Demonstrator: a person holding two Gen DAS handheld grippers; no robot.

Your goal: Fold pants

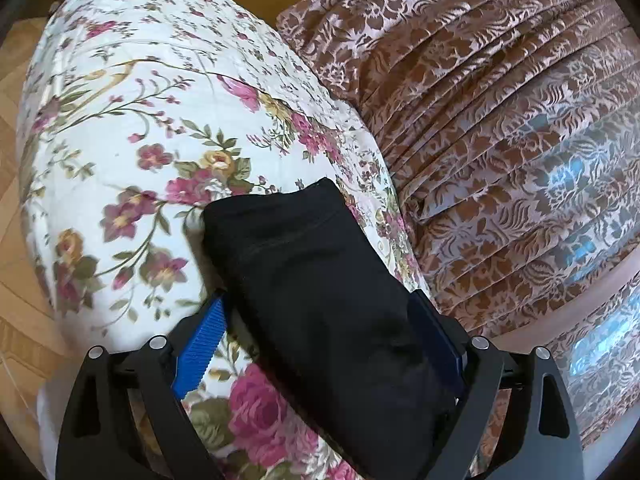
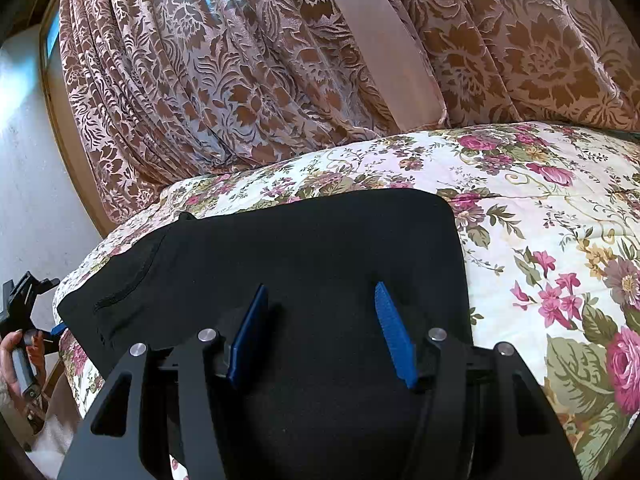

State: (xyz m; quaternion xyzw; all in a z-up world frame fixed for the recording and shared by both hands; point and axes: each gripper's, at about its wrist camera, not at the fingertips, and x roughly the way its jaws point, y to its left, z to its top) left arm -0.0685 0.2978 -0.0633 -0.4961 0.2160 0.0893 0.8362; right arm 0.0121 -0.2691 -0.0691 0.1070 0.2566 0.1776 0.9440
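The black pants (image 2: 300, 248) lie folded into a compact rectangle on the floral quilt (image 2: 560, 208). My right gripper (image 2: 320, 300) is open just above the pants, blue fingers (image 2: 394, 332) spread, holding nothing. In the left wrist view the pants (image 1: 316, 272) lie between the spread blue fingers (image 1: 204, 340) of my left gripper (image 1: 320, 308). Its jaws stand wide at the fold's near end, the right pad mostly hidden behind the cloth. The left gripper also shows at the far left of the right wrist view (image 2: 24, 304), held in a hand.
A brown and pink patterned curtain (image 2: 240, 60) hangs right behind the bed. The quilt (image 1: 140, 120) drops off to a wooden floor (image 1: 16, 200) on the left. A white wall (image 2: 28, 160) stands at the left of the right wrist view.
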